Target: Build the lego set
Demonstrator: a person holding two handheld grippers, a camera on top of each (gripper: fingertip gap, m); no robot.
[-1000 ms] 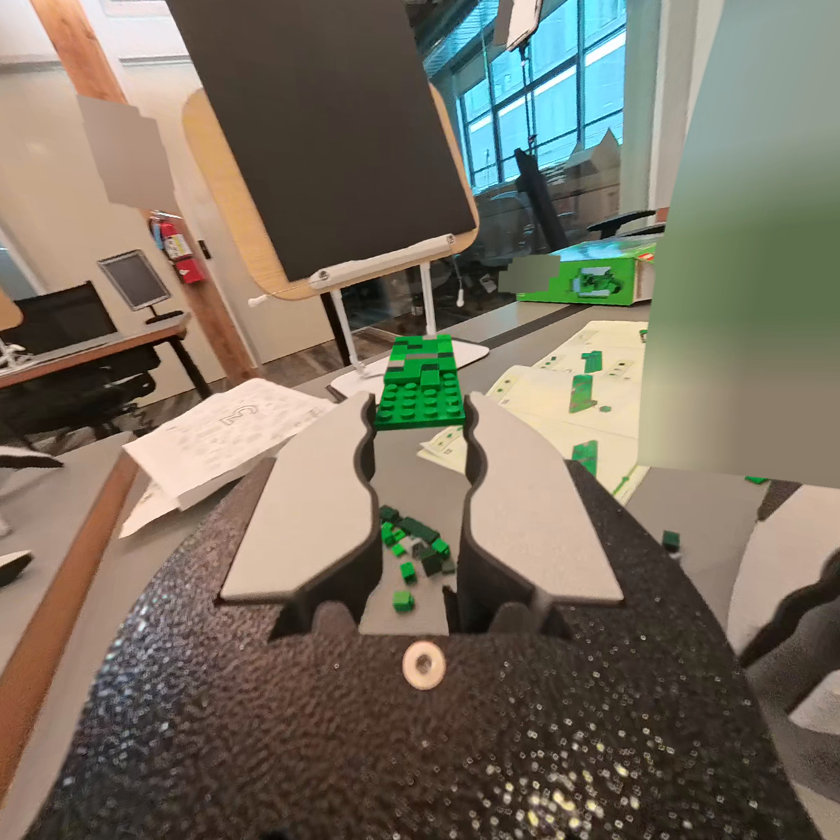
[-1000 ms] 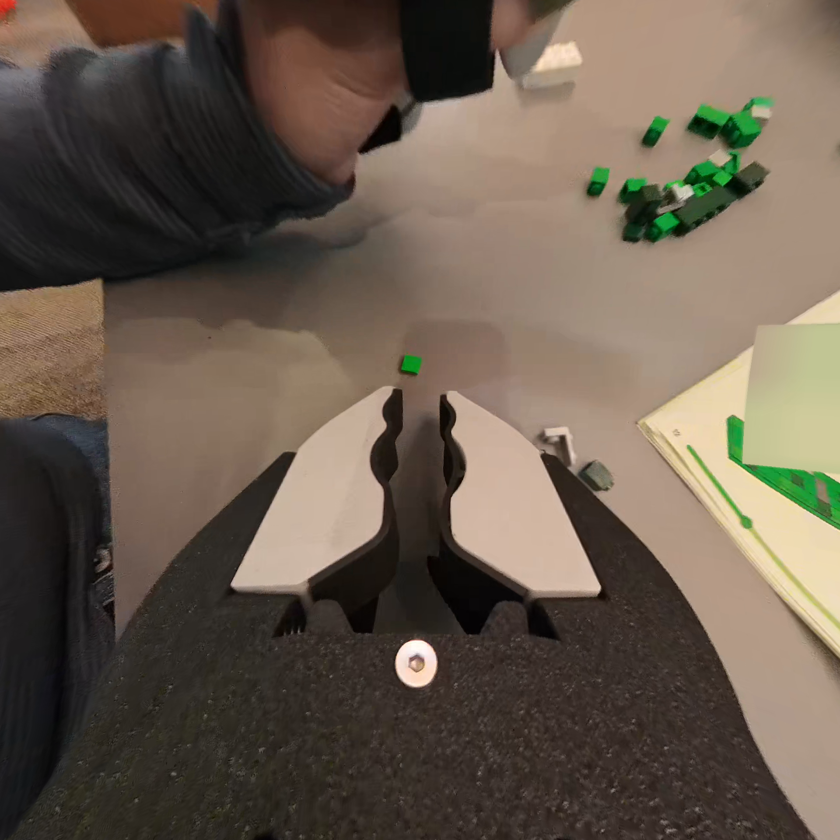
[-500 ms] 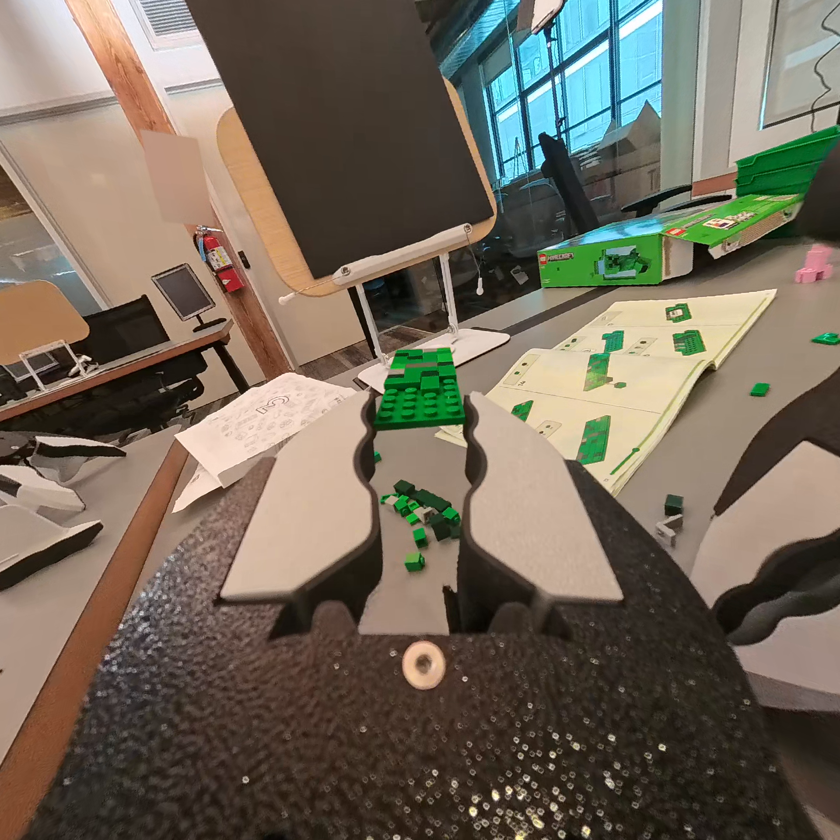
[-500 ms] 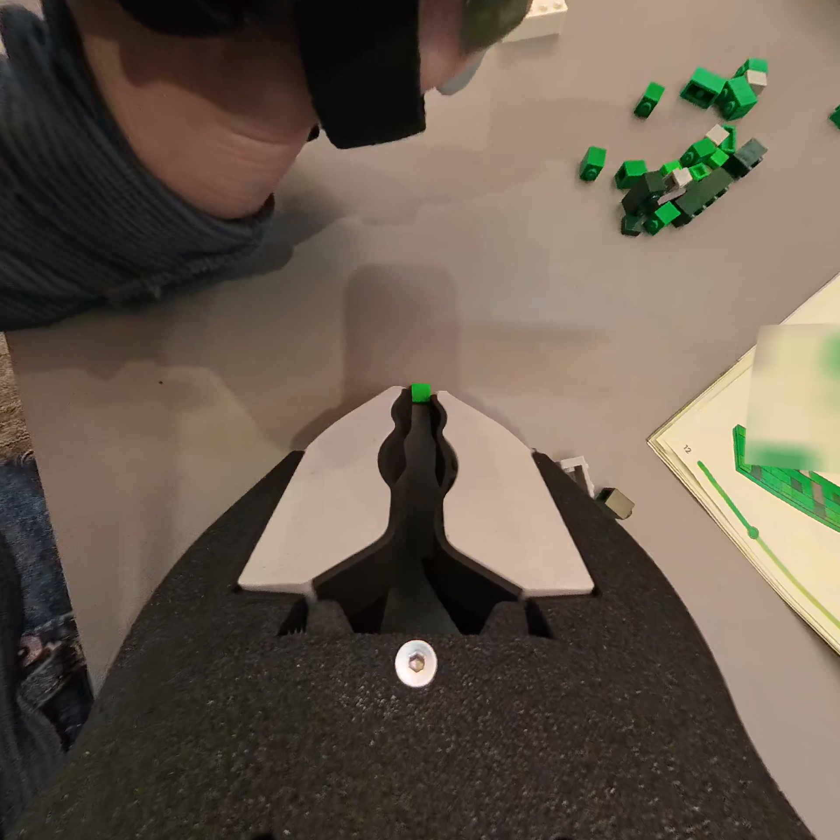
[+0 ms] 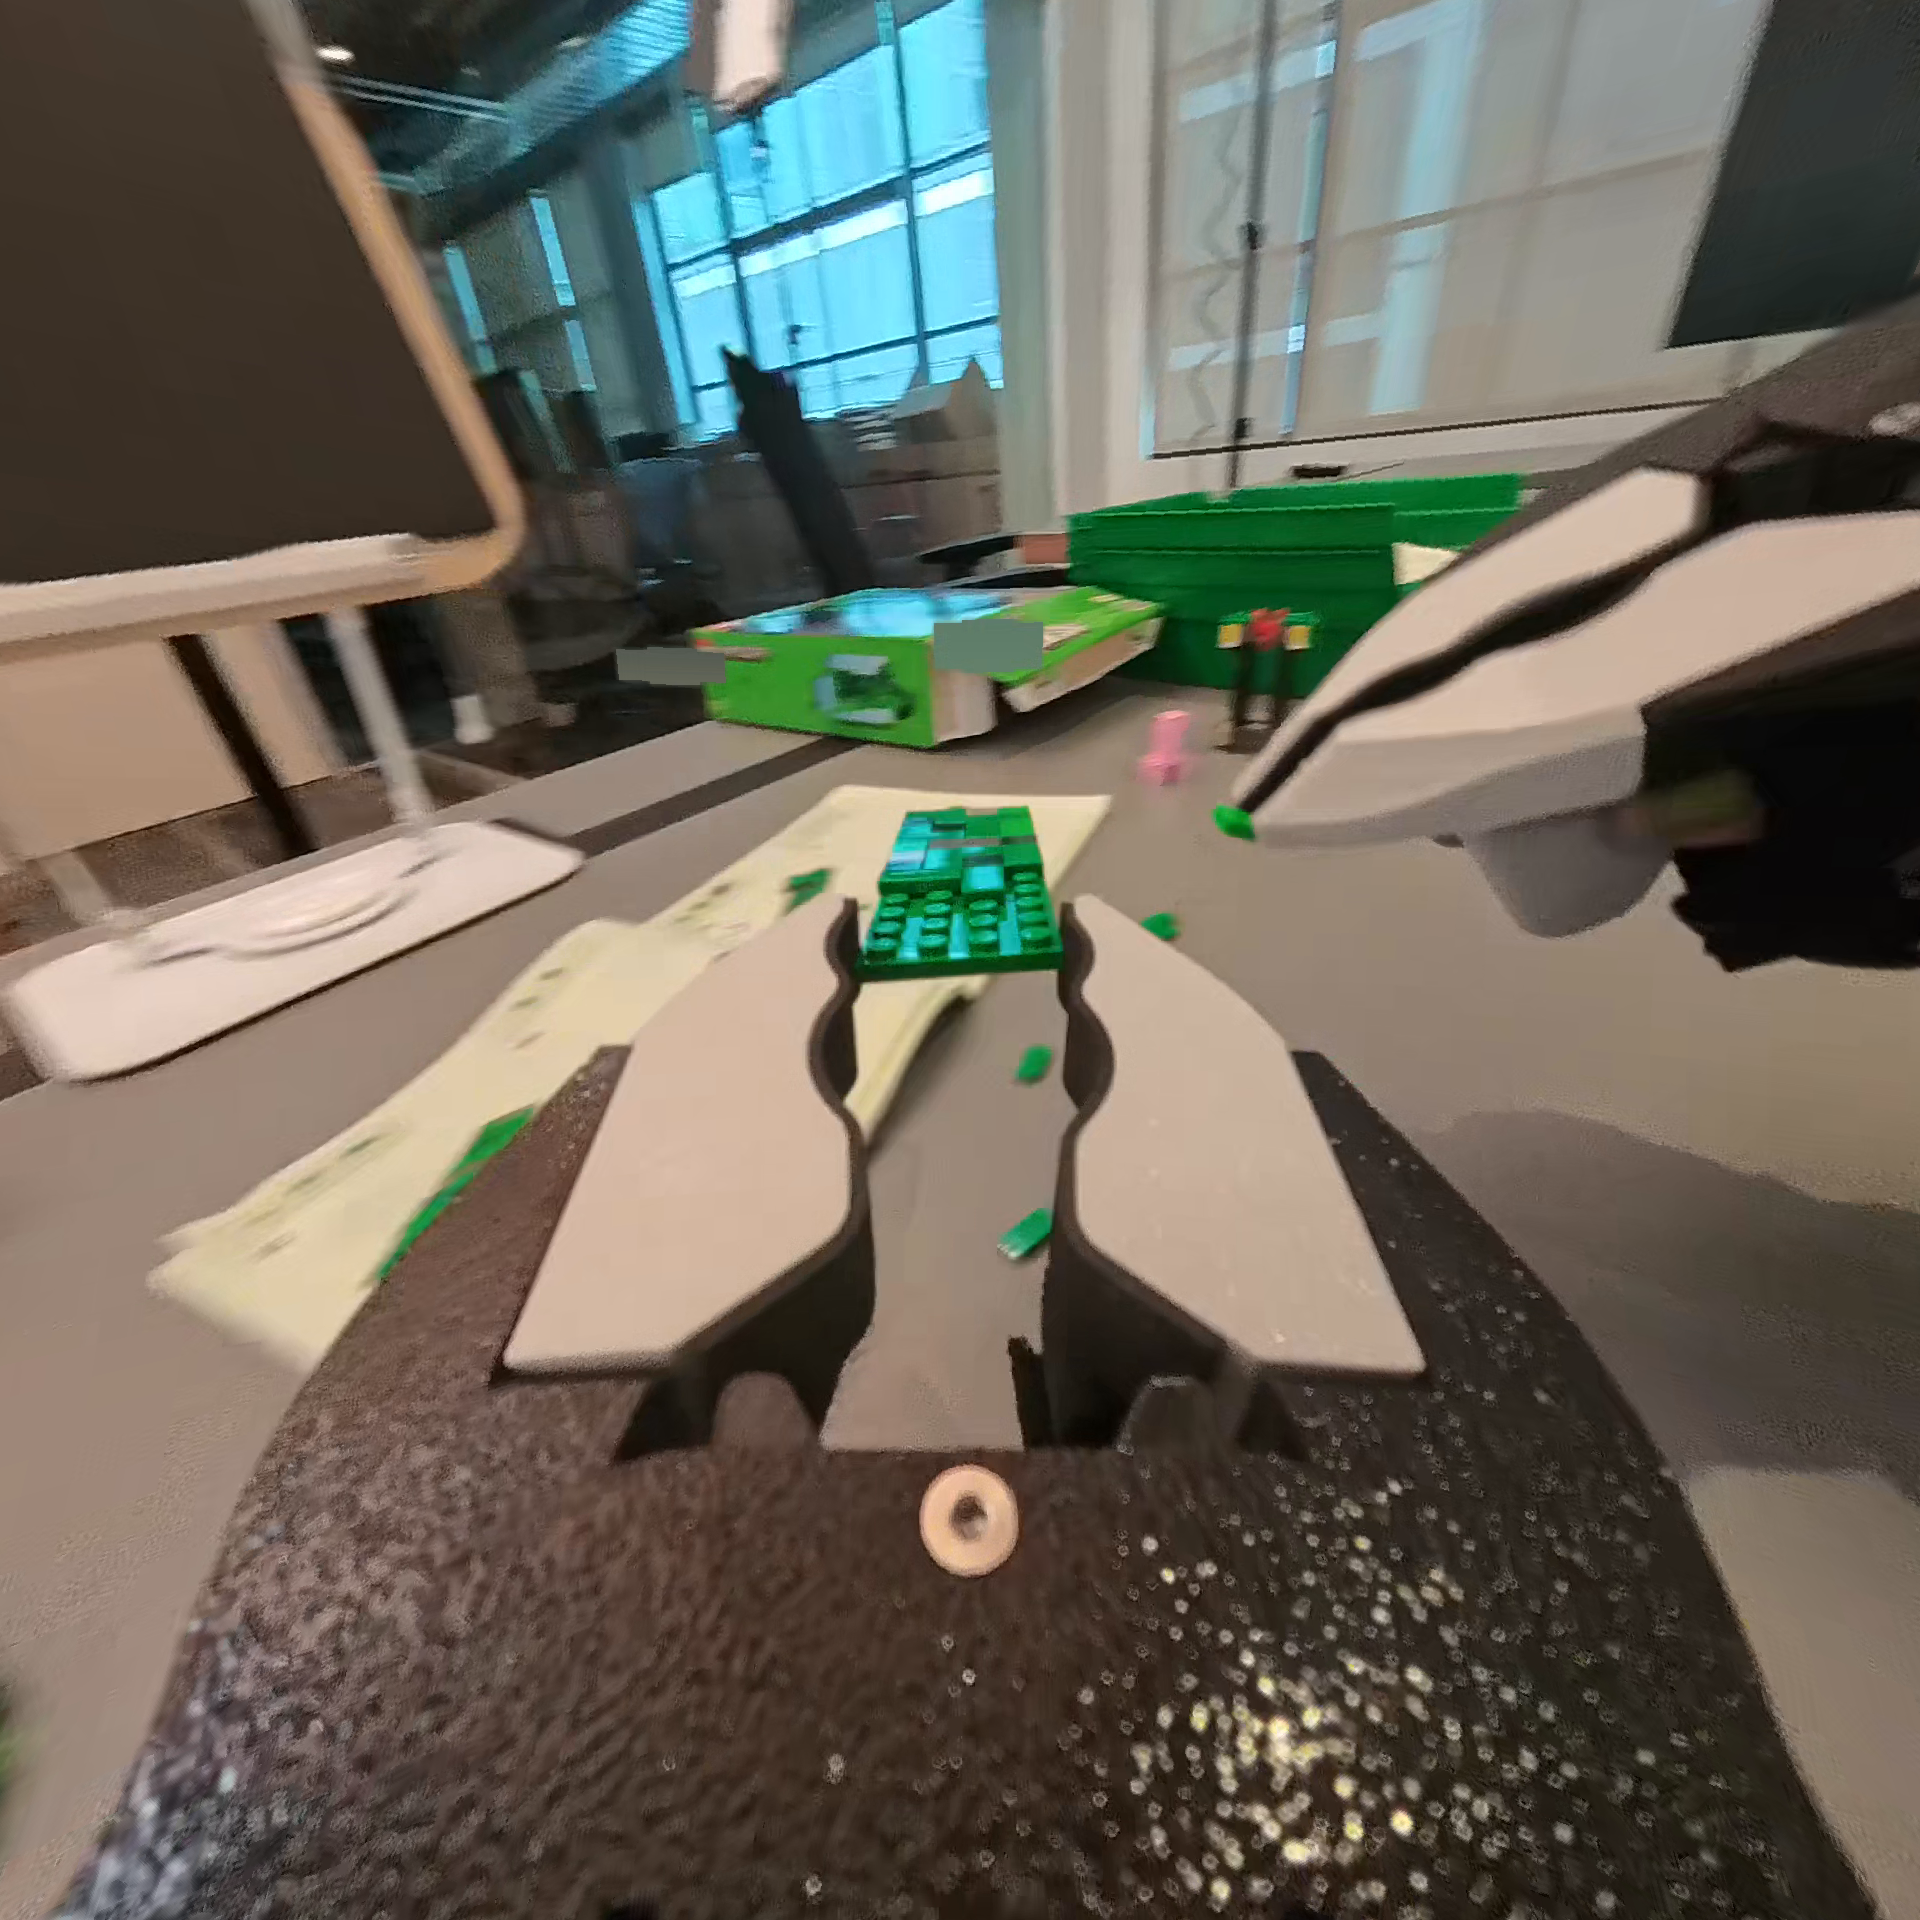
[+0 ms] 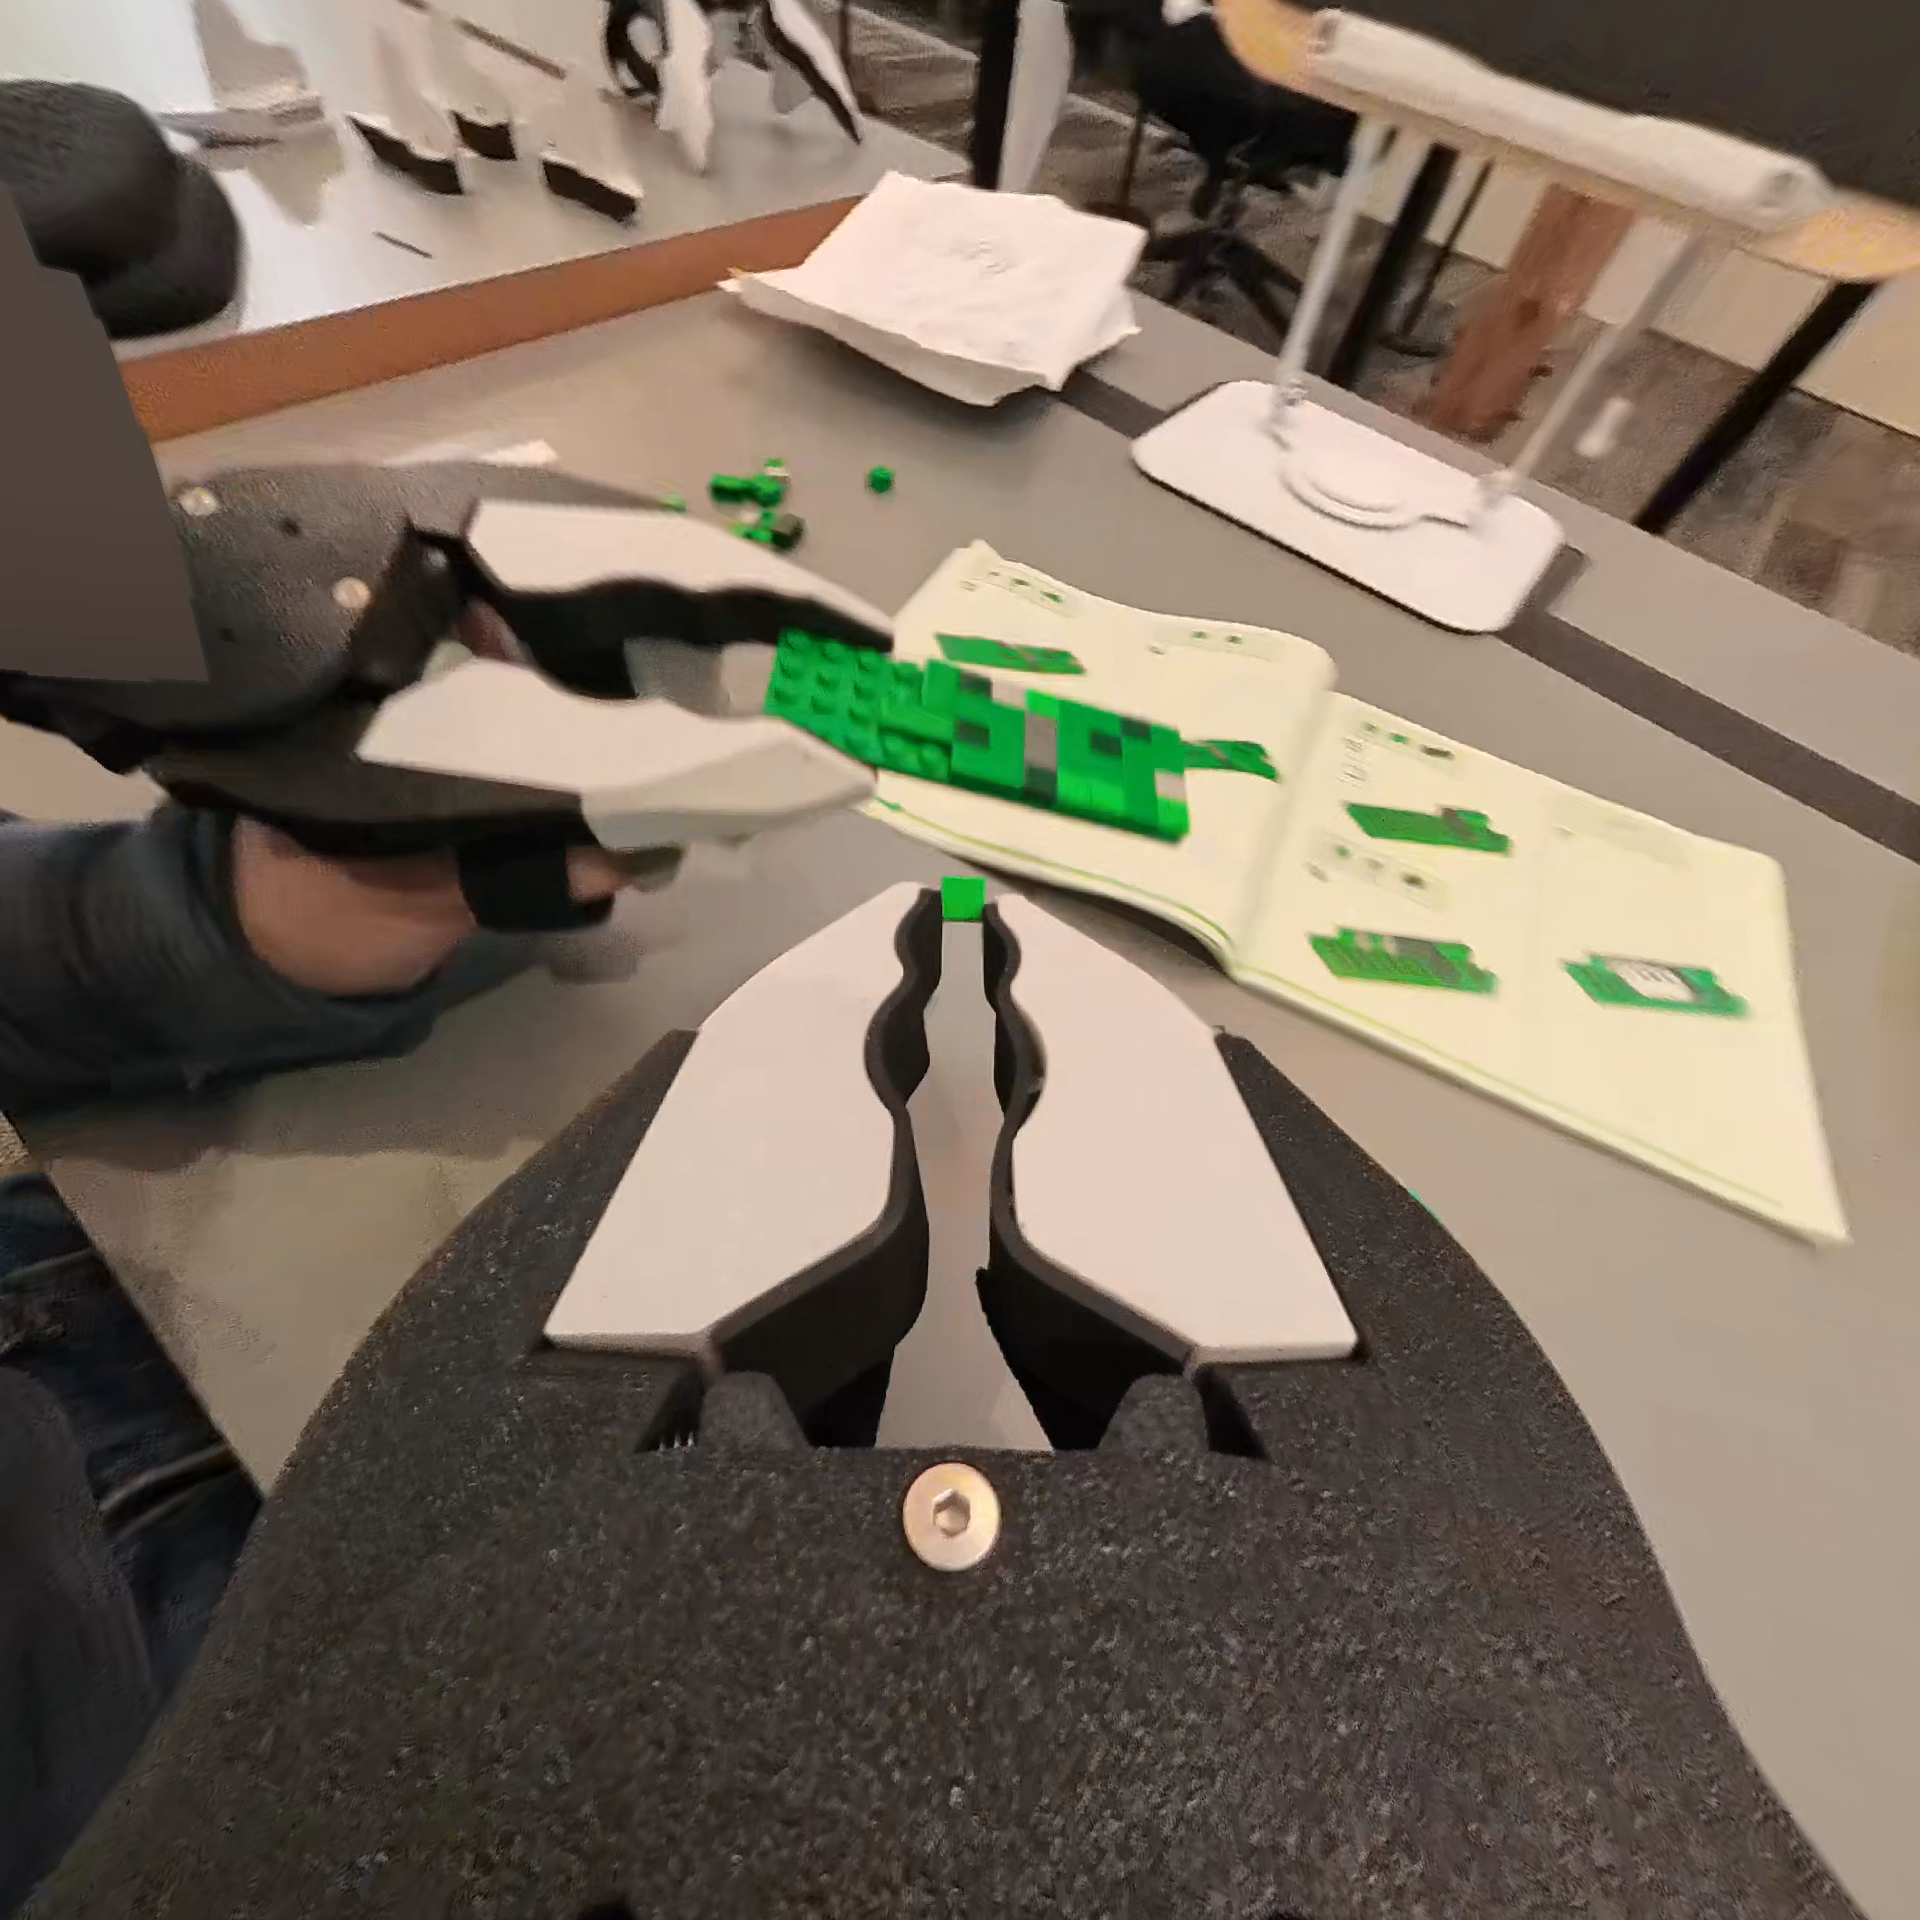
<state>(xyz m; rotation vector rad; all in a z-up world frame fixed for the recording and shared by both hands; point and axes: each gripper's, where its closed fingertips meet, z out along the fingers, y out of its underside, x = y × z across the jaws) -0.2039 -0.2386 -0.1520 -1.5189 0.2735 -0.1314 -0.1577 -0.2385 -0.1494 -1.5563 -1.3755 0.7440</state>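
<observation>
Small green piece (image 6: pixel 960 899), seemingly lifted toward the build (image 6: pixel 977 743).

The left gripper (image 5: pixel 961 940) is raised off the table, its jaws clamped on the near edge of the green plate (image 5: pixel 961 914), which sticks out level ahead of the tips. A hand (image 6: pixel 353 914) in a dark sleeve grips it from below. The right gripper (image 6: pixel 961 904) sits just right of the plate and slightly nearer, its jaws almost together, pinching a small green brick (image 6: pixel 961 897) at the tips.
</observation>
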